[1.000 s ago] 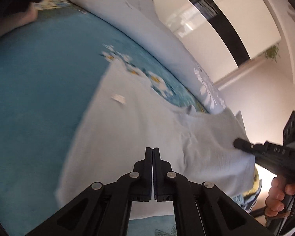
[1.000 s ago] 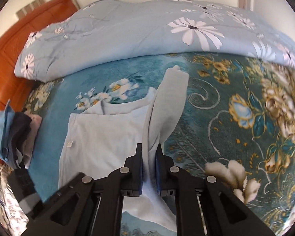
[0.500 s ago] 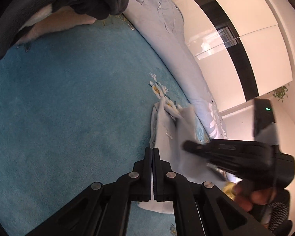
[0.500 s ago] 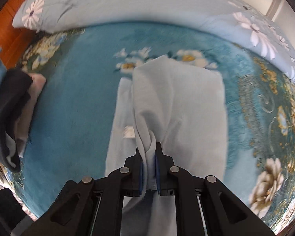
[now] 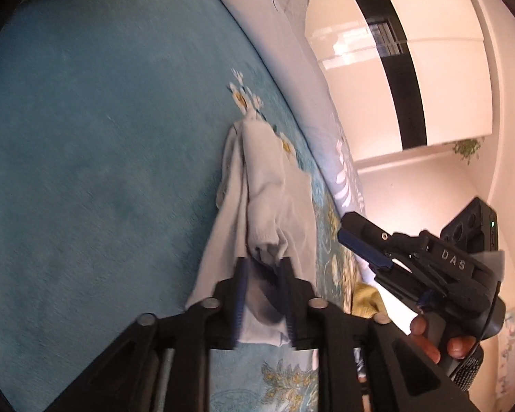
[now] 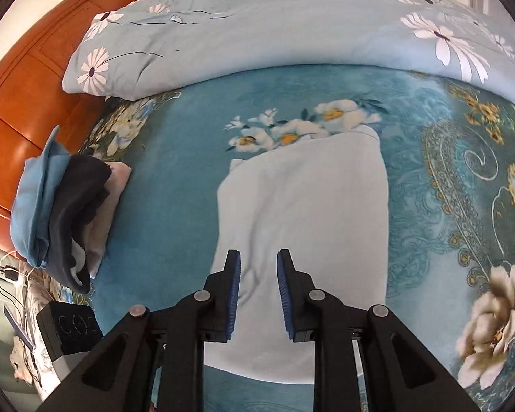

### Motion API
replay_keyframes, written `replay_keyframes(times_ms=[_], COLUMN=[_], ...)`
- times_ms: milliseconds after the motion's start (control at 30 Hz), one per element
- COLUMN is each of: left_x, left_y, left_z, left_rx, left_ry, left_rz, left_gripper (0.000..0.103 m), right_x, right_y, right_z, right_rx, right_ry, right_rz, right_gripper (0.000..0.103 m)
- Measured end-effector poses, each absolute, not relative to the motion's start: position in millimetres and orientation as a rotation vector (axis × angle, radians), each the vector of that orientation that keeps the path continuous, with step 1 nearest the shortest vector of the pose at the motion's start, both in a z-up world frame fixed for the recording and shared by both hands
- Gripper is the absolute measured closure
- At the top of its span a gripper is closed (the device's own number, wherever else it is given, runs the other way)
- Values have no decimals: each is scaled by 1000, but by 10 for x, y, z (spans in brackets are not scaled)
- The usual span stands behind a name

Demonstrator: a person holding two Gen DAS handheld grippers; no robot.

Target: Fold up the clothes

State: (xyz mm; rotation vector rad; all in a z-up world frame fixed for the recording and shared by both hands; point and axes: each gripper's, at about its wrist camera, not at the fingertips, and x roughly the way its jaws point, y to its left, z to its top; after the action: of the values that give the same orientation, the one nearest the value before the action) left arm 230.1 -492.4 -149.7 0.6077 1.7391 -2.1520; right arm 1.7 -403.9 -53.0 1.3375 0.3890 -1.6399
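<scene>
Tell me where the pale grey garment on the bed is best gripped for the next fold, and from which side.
Grip the pale grey garment at its near hem, one corner per gripper, coming in low from the near side. It lies as a long flat panel running away toward the duvet, so lifting the near end should carry it over the far half. Both sets of jaws have just opened off it.

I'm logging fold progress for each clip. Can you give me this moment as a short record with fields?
garment: pale blue shirt, folded over itself into a long panel on the teal floral bedspread
left gripper: jaws just opened, shirt cloth between them, not pinched
right gripper: jaws just opened, above the shirt, holding nothing
other laundry: pile of folded clothes at the bed's left edge
background: flowered quilt along the far side
</scene>
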Motion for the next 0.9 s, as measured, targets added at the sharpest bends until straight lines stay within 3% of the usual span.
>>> replay_keyframes(times_ms=[167,200,233,267,500,567,633,767,900], left_x=[2209,2210,2187,2167,2229,2222,2233,2277,2353], left_y=[-4805,-4786,-4775,-4773,-4786,-4762,-4753,-4752,-4742], left_z=[-1483,-1483,-1492,-1506,-1597,-1614,-1634,-1672,-1677], left_rx=[638,641,648,657,721,742,749,751,740], left_ry=[1669,1654,1643,1639,1605,1601,1610,1647,1674], left_rz=[-2159,-2153,-2141,-2127,-2096,-2092,-2091,-2090,-2096], left_gripper=[74,80,98,102,102,102,102,102,102], right_x=[34,44,54,62,120,125,164,195,255], right_y=[-4213,-4261,-4320,-4382,-4738,-4772,-4835,-4965,-5071], right_z=[-665,-694,-730,-771,-1052,-1071,-991,-823,-1110], right_rx=[1352,1352,1356,1360,1351,1359,1320,1258,1378], right_ry=[421,428,438,451,570,573,596,544,573], right_rz=[-1603,-1594,-1587,-1586,-1650,-1655,-1667,-1669,-1573], right_gripper=[80,79,75,74,73,96,100,101,100])
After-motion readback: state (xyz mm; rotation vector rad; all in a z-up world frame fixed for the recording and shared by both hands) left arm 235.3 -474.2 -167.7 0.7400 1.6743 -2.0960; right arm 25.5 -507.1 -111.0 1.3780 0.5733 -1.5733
